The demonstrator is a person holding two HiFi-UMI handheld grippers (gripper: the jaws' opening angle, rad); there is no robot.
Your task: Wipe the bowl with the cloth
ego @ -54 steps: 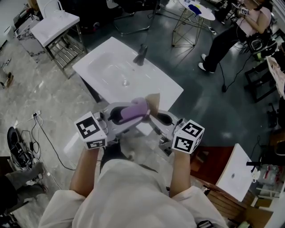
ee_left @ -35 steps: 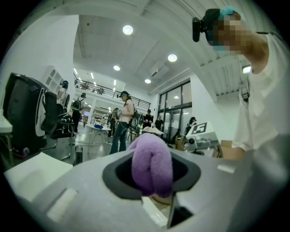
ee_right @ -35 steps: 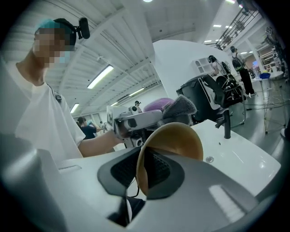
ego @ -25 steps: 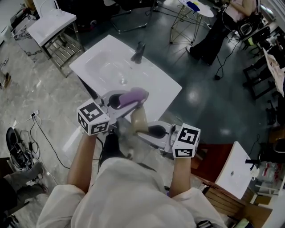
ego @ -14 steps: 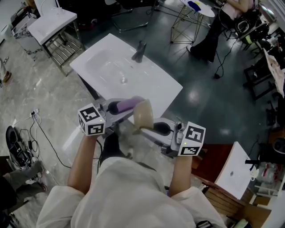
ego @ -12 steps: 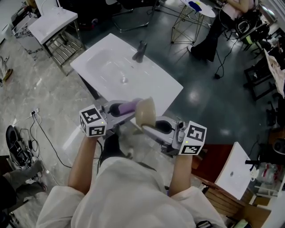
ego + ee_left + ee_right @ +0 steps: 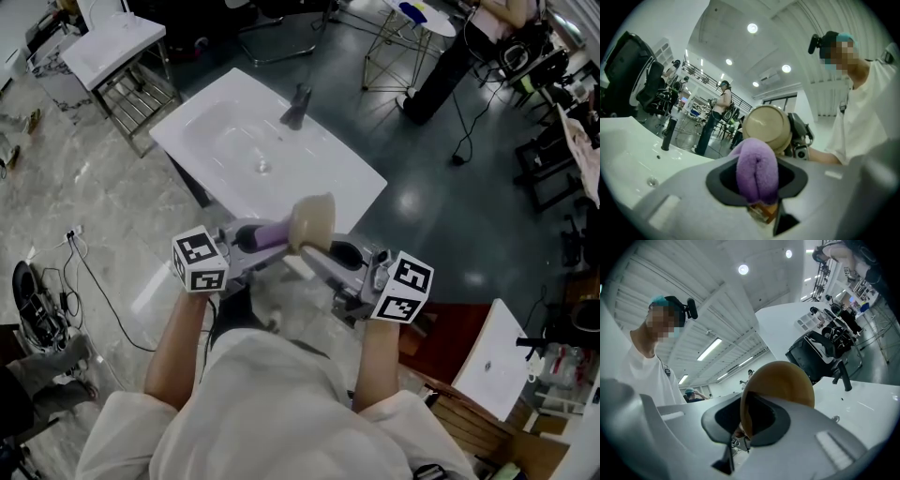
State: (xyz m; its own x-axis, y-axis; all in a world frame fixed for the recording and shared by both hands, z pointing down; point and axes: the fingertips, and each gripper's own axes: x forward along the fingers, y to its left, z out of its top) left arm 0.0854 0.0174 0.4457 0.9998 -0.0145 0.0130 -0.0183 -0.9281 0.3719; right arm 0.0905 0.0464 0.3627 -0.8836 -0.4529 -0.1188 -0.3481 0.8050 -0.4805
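The person holds both tools out level over the near edge of the white washbasin counter (image 7: 330, 178), well short of the dark tap (image 7: 297, 107) at its far edge. The left gripper (image 7: 259, 236) has its jaws clamped on a folded purple plush cloth (image 7: 757, 168), whose rounded end sticks out past the jaw tips. The right gripper (image 7: 315, 255) comes in from the other side, and its jaws pinch the rim of a tan round bowl (image 7: 785, 380). Those jaws have just eased a shade wider, with the rim between them and the bowl hanging from the grip. The bowl is tipped on its side in the air, above the counter's near edge and resting on nothing. Seen from overhead, the cloth's end runs right up to the bowl's side. From the left gripper view the bowl sits just beyond the cloth, one round face turned toward it.
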